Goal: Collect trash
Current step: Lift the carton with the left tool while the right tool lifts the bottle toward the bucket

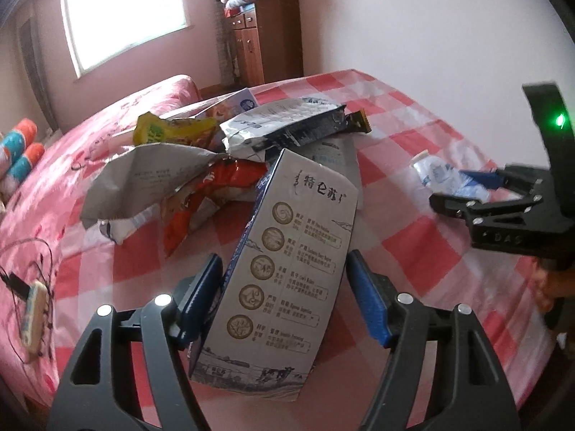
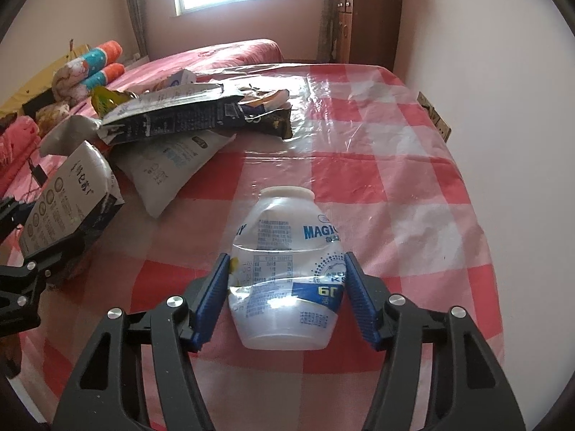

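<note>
Left wrist view shows the checked desk [image 1: 413, 115], its far-left wrapper pile [image 1: 201, 151], and the milk carton [image 1: 287, 258] between the left gripper [image 1: 284, 298] pads, only the left touching. Right gripper [image 2: 287, 294] clamps the crushed bottle [image 2: 287, 273] near centre; best squeeze gently and lift straight.

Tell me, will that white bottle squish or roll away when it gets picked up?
Probably squishes: the bottle already looks dented between the right gripper pads. It seems empty, so likely light. It lies on its rounded side on the shiny tablecloth, so it might roll or slip if nudged.
</note>
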Available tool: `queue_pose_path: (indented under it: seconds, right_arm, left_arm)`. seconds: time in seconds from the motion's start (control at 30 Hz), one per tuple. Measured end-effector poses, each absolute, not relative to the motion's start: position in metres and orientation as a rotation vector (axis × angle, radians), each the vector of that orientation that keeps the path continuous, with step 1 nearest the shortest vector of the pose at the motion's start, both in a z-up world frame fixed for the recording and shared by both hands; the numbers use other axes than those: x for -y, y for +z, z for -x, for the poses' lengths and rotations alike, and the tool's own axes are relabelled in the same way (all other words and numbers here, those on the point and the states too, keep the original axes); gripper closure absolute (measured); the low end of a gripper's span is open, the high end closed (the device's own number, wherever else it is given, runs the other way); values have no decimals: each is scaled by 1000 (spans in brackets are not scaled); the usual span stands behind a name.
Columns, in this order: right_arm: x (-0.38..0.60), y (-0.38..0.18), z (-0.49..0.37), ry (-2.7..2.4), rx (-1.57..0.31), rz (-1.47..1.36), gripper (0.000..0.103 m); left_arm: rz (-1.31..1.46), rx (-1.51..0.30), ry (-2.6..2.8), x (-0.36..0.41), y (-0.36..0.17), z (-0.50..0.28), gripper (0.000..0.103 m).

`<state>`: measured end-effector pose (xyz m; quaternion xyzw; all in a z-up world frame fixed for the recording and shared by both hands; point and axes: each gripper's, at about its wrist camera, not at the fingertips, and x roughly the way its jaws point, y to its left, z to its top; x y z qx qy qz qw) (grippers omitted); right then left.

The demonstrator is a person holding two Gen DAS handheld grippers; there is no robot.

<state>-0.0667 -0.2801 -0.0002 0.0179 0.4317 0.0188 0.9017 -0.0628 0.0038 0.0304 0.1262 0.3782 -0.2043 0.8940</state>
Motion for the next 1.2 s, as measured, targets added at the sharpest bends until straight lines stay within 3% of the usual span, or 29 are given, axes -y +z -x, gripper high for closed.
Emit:
queue_pose_path:
  seconds: [1.2]
  right_arm:
    - [197,27,127,230,-821,-17,40]
  left_arm:
    - [-67,-773,-334,-66,44,123,33]
